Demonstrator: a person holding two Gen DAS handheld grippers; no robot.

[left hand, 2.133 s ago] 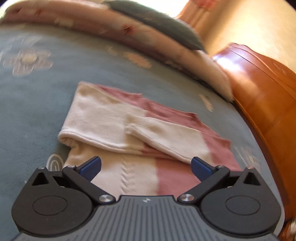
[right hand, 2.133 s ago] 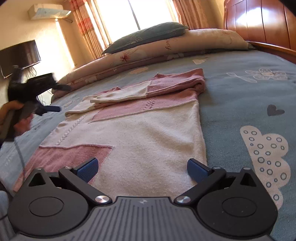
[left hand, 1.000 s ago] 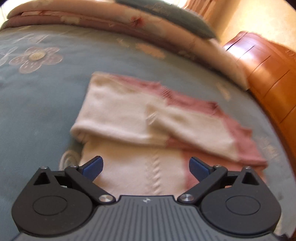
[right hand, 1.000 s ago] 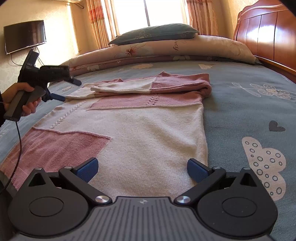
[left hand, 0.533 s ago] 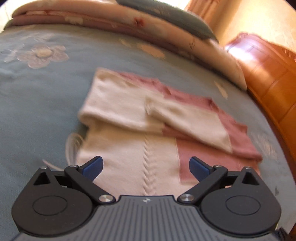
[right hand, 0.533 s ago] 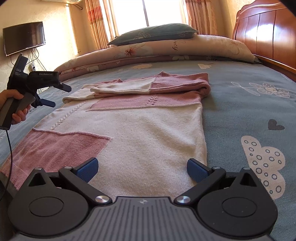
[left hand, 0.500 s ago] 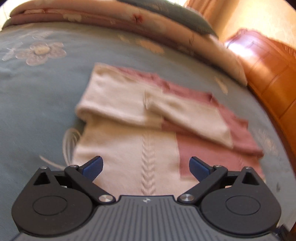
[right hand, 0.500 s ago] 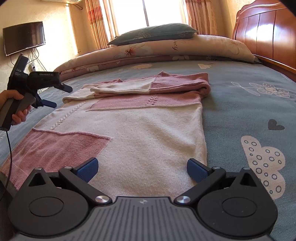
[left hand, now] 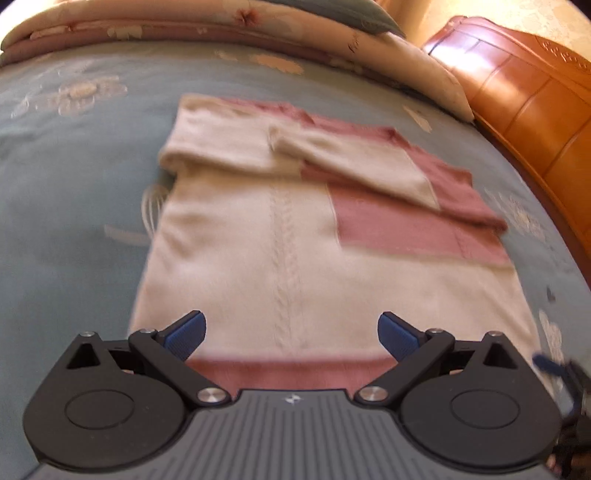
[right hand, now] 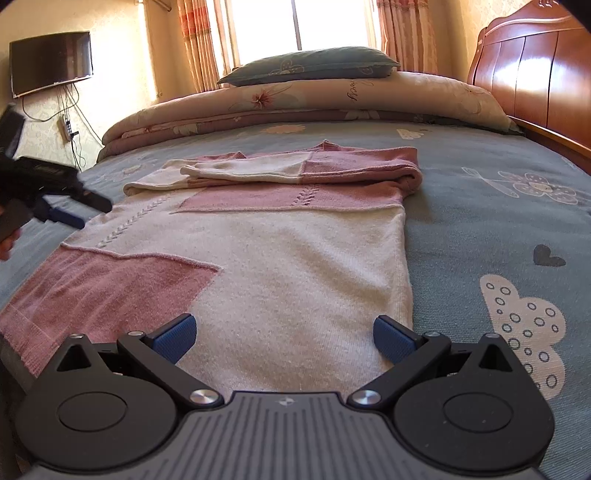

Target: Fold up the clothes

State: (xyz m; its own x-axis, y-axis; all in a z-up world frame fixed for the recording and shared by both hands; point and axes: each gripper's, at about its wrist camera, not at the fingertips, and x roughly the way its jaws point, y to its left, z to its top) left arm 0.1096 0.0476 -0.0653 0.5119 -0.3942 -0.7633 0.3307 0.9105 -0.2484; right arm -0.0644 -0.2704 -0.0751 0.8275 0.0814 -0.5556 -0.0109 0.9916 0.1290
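A cream and pink knit sweater lies flat on the blue bedspread, both sleeves folded across its top. My right gripper is open and low over the hem near the sweater's right edge, with nothing between its fingers. In the left wrist view the sweater stretches away, blurred. My left gripper is open above the pink hem band, holding nothing. From the right wrist view the left gripper shows at the sweater's left edge, held by a hand.
A rolled floral quilt with a grey-blue pillow lies along the far side of the bed. A wooden headboard stands on the right. A wall TV and curtained window are behind.
My left gripper has drawn back along the sweater toward its hem, so more of the body shows. In the right wrist view it has shifted left and lower. The right gripper has stayed put.
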